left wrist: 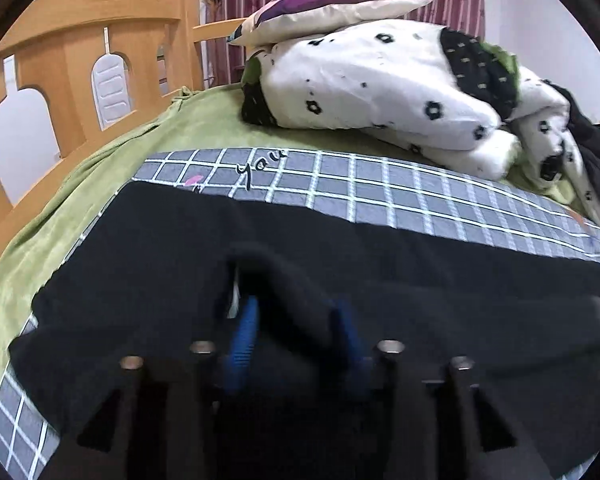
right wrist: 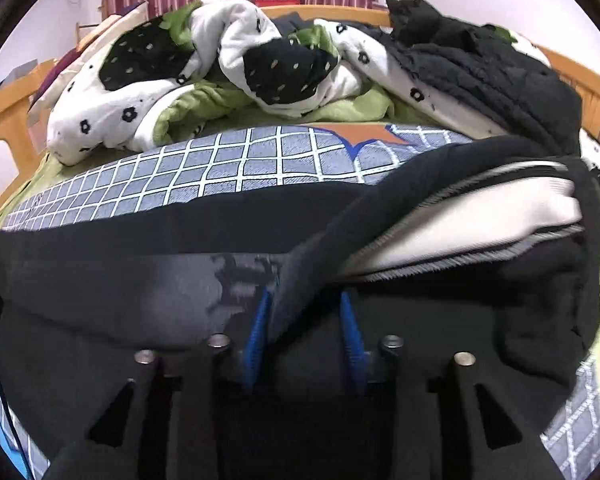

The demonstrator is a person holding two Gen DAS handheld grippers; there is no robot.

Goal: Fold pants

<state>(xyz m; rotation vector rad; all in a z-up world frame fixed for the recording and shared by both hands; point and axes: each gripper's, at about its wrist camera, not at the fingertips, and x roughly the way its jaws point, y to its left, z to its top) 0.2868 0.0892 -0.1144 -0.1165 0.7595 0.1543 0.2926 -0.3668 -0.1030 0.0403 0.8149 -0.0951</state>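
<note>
Black pants lie spread across a grey checked sheet on the bed. My left gripper is shut on a raised fold of the pants' near edge; the cloth sits between its blue pads. In the right wrist view the pants run across the frame, and their waistband with a pale lining gapes open at the right. My right gripper is shut on the pants near the waistband, with black cloth pinched between its blue pads.
A crumpled white quilt with black flowers and a pillow lie at the bed's far side. Dark clothes are heaped at the far right. A wooden bed frame stands at the left, over a green blanket.
</note>
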